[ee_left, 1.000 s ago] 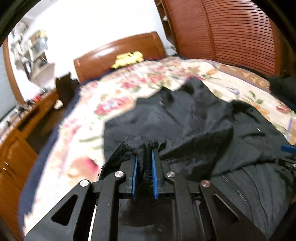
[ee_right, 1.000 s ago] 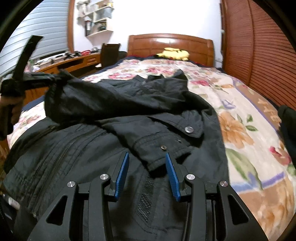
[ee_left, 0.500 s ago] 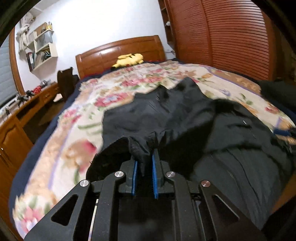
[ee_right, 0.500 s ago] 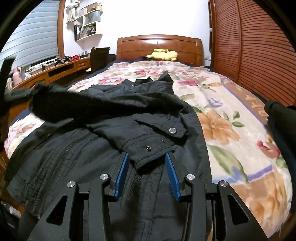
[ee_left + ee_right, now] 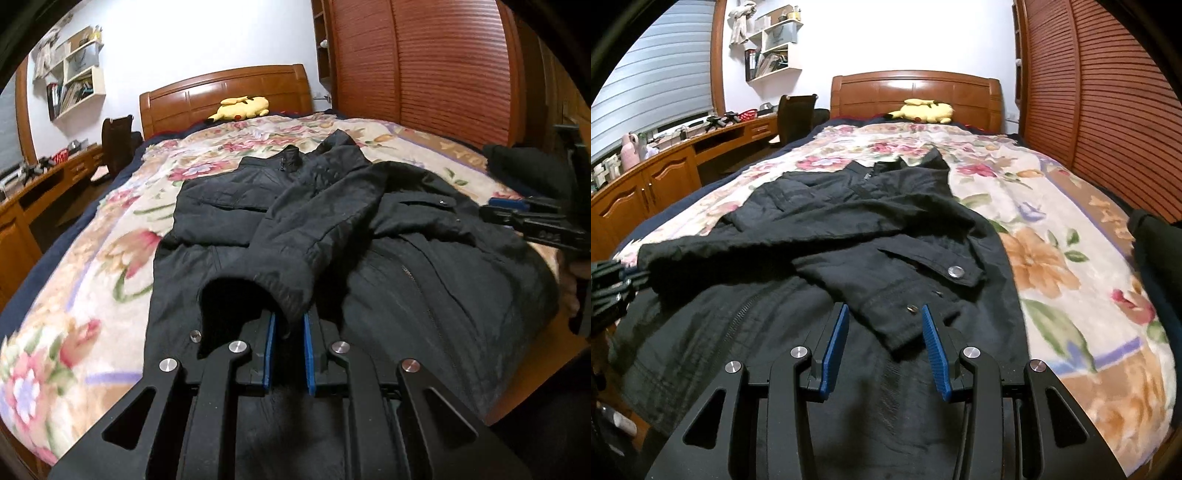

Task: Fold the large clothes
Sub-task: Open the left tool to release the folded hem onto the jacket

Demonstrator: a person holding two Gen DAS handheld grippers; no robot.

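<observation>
Your left gripper (image 5: 289,334) is clamped on the jacket's sleeve cuff (image 5: 280,288). Your right gripper (image 5: 884,341) stands apart around the other cuff (image 5: 905,325), seemingly not pinching. The jacket (image 5: 820,236) lies on the bed (image 5: 1052,258), collar at twelve o'clock.

Home bedroom, wooden headboard (image 5: 916,94), floral bedspread (image 5: 1052,236), desk (image 5: 665,166)

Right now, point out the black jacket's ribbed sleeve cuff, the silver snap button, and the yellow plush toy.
Ribbed sleeve cuff (image 5: 284,291), left wrist view, knit edge.
Silver snap button (image 5: 956,272), right wrist view, its face.
Yellow plush toy (image 5: 923,110), right wrist view, body.
</observation>
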